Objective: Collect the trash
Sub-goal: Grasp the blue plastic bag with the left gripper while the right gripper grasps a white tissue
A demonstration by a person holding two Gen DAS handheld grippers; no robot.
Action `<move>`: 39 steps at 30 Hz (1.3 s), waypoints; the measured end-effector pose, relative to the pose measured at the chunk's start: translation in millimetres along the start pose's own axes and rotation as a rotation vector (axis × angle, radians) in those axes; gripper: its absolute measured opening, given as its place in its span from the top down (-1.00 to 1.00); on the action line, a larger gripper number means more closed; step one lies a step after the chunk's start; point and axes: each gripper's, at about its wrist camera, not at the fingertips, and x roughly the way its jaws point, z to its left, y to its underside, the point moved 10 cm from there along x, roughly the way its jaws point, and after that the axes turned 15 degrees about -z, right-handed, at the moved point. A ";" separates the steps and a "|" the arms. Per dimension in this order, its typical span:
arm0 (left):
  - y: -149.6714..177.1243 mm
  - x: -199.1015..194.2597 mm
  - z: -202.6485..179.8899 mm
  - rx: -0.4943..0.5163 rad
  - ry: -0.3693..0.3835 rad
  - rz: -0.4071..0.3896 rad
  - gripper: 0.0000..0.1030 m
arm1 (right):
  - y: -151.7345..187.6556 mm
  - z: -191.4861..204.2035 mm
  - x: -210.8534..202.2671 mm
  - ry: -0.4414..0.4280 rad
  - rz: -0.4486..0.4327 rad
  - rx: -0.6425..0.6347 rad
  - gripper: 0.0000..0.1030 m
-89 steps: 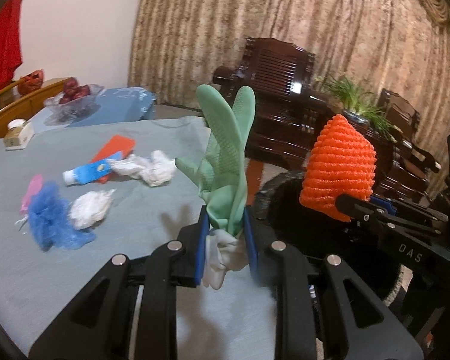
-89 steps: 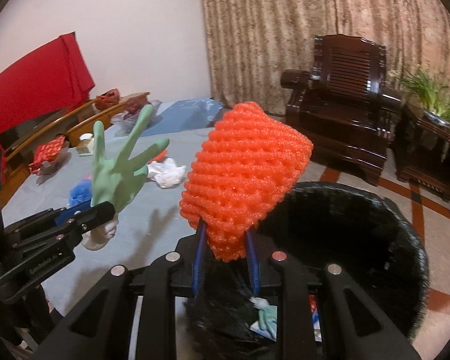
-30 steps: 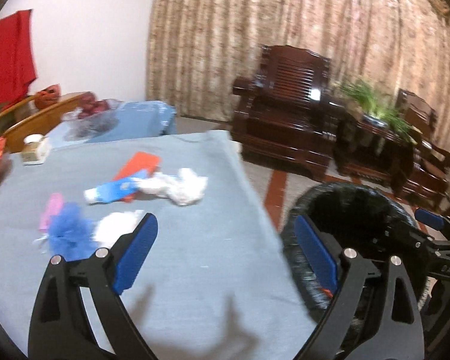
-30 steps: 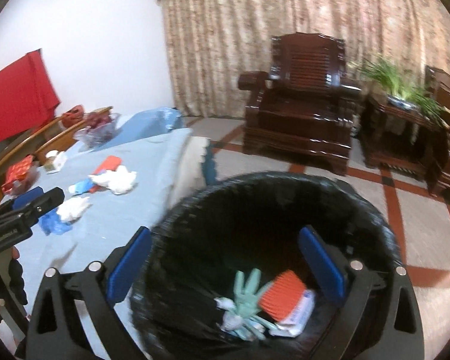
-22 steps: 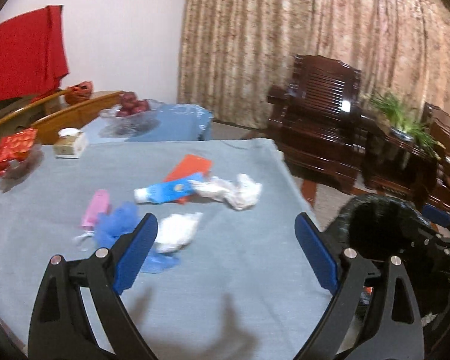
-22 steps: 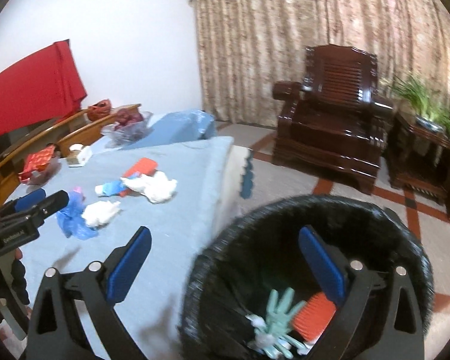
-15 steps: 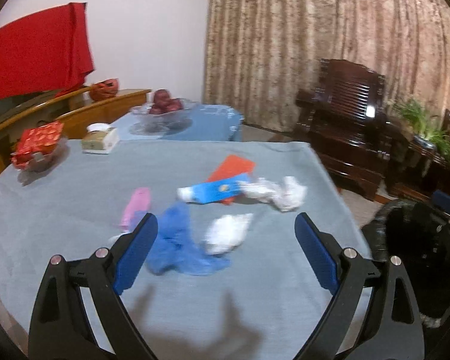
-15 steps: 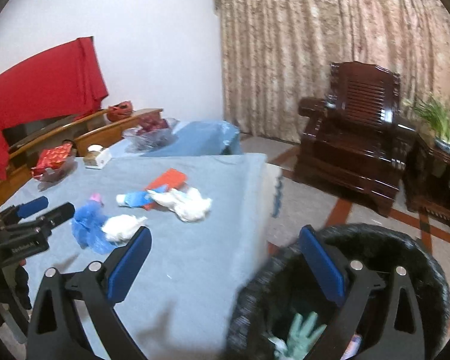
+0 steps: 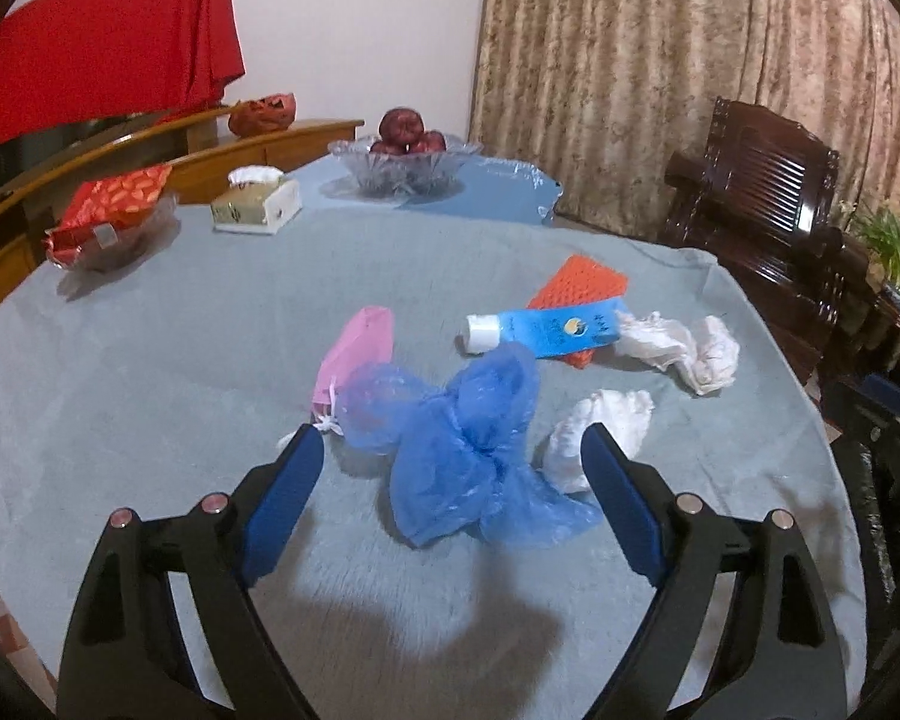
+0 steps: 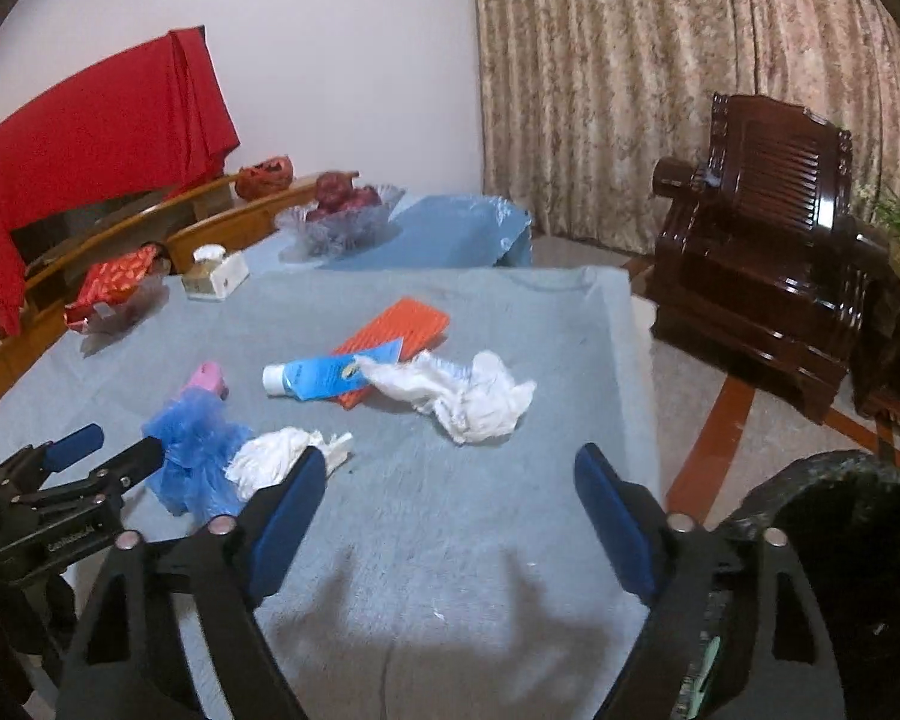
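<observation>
Blue plastic bag [image 9: 468,444] on table cloth [image 9: 150,372], just beside white tissue wad [image 9: 594,432]. Bag likely light, soft, crinkly, slippery; pinch bunched middle. Left gripper [image 9: 450,480] spread wide, empty, straddling bag. Right gripper [image 10: 444,504] likewise agape, empty.

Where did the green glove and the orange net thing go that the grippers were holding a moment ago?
Both were let go into the black trash bin. The left gripper and right gripper opened and swung back over the table; the left one now points at the blue plastic bag. The blue tube, the tissues and the fruit bowl stayed where they were.
</observation>
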 end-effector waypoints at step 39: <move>6.4 -0.8 56.5 -0.033 -0.034 0.004 0.44 | 49.9 105.5 86.4 -0.151 0.194 -0.036 -0.39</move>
